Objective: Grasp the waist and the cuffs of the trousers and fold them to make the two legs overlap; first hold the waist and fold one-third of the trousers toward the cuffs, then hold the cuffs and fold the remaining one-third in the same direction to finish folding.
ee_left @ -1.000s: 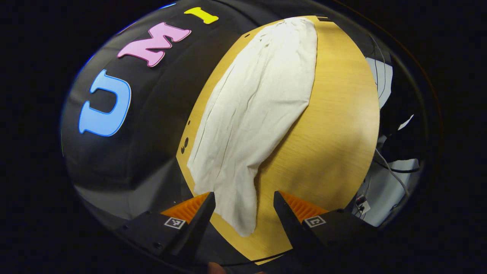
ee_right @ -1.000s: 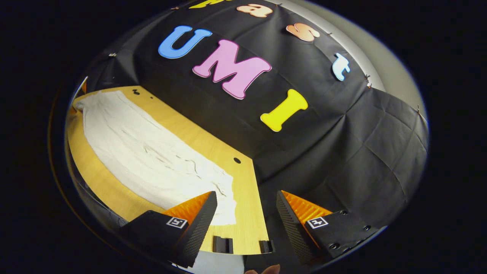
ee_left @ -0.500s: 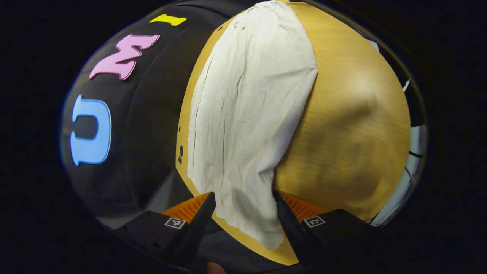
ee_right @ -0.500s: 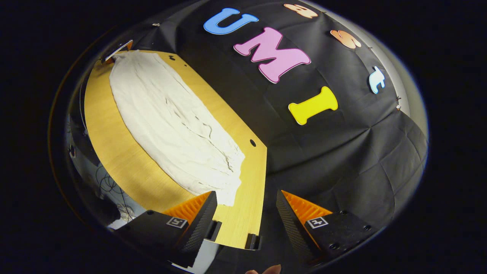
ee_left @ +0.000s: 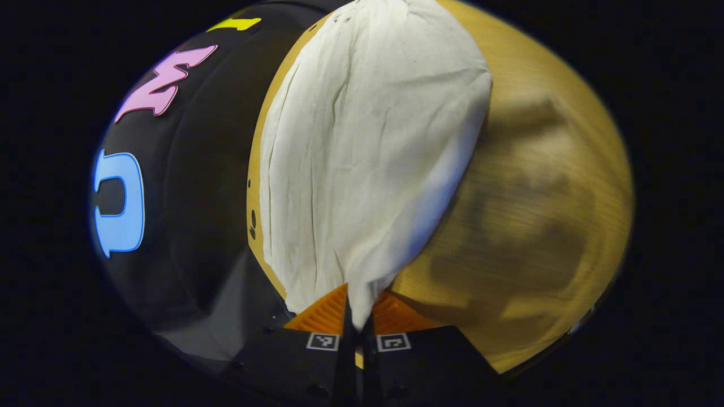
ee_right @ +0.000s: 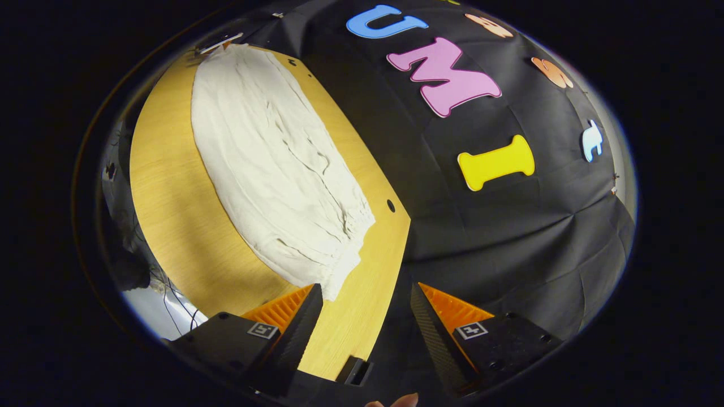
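Cream-white trousers (ee_left: 362, 164) lie lengthwise on the wooden table (ee_left: 537, 215), stretching away from my left gripper (ee_left: 357, 322). The left gripper is shut on the near corner of the cloth, which rises into a pinched point between its fingers. In the right gripper view the same trousers (ee_right: 277, 169) run from far left toward me, their gathered end close to my right gripper (ee_right: 366, 305). The right gripper is open, hovering over the table's near corner just right of that end, with nothing between its fingers.
The black cloth wall (ee_right: 498, 226) stands along the table's far edge and hangs close beside the right gripper. Small dark holes (ee_left: 251, 217) mark the table near that edge. Cables and pale floor (ee_right: 153, 299) lie beyond the table's left edge.
My left gripper dropped toward the trousers' near corner and shut on it. The right gripper swung and drew closer to the trousers' other end, staying open.
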Action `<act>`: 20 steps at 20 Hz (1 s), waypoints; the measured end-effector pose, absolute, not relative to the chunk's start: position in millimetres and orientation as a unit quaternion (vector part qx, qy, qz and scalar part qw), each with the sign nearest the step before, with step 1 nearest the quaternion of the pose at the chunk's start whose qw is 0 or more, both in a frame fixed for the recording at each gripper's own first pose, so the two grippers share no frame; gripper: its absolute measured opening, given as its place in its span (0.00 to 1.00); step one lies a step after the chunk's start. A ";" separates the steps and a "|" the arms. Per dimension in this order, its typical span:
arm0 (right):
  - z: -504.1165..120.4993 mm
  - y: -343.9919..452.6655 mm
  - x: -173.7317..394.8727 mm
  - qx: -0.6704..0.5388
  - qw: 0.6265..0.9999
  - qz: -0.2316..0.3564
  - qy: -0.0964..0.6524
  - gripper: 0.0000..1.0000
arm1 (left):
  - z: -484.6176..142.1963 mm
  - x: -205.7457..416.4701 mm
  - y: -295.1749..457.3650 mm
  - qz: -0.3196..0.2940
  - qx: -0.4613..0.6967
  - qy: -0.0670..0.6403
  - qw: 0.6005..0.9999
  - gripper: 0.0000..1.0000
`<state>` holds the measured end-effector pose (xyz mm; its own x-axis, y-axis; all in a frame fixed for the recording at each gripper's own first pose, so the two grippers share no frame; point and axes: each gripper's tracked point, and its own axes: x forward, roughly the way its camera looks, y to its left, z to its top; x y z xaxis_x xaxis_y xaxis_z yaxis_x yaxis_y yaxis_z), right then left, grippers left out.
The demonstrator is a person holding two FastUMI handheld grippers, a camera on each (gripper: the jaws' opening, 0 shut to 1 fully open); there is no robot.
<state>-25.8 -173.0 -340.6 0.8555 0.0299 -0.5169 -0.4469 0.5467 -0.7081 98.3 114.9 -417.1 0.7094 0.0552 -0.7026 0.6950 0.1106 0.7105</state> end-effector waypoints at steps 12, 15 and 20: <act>-413.2 -152.9 1.9 -0.595 0.731 0.294 0.158 0.95 | -418.8 97.9 112.5 -0.233 0.606 0.304 0.697 0.06; -425.3 -156.0 2.4 -0.578 0.714 0.350 0.181 0.96 | -419.3 97.2 112.5 -0.236 0.610 0.307 0.691 0.05; -430.0 -142.1 5.5 -0.587 0.683 0.401 0.168 0.95 | -418.8 97.4 113.3 -0.232 0.609 0.312 0.691 0.06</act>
<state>5.5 -142.1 -430.0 0.6216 0.3509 -0.7004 -0.7449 -0.0121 -0.6671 97.4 113.3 -418.8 0.6971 0.0591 -0.7146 0.7015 0.1501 0.6967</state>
